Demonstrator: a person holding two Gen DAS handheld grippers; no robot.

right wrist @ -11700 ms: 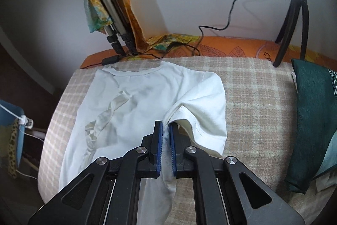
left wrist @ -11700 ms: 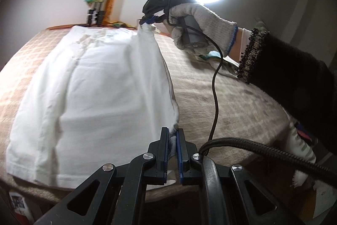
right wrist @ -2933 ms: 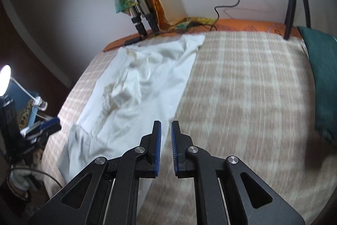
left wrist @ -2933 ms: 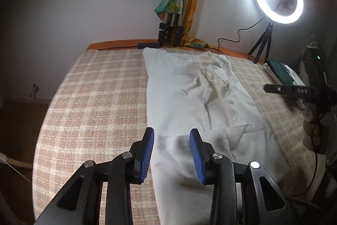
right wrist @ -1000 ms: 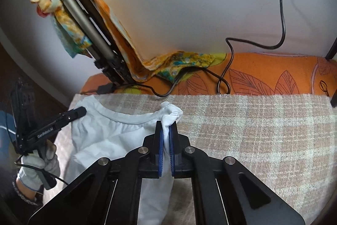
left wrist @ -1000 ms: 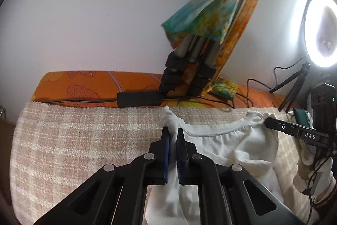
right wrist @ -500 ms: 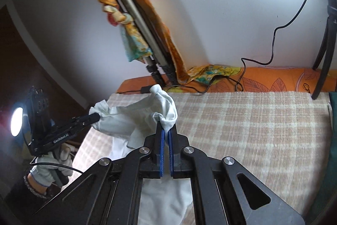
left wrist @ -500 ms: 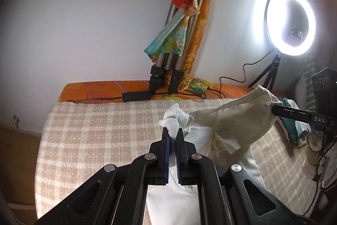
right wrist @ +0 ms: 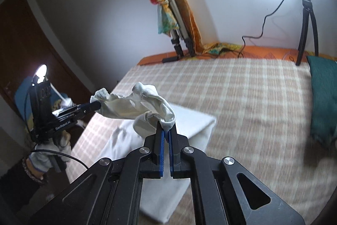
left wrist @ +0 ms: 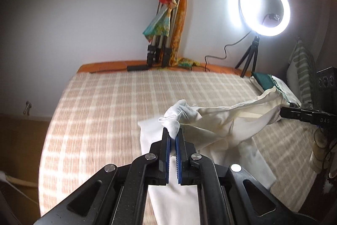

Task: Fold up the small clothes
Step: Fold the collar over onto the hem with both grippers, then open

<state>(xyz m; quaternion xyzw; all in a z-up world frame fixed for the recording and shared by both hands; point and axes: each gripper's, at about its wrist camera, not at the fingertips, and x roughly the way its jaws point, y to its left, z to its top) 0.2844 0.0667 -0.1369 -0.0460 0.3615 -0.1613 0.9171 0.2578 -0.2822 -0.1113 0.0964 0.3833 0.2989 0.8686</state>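
Both grippers, the left gripper (left wrist: pixel 173 136) and the right gripper (right wrist: pixel 166 133), have their fingers clamped on the top corners of the white shirt (left wrist: pixel 221 125), holding that edge above the bed (left wrist: pixel 101 111), apparently to fold it over the half lying flat.

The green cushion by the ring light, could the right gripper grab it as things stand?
Probably not: the right gripper is shut on the white shirt, and the green cushion lies off to the side, apart from it.
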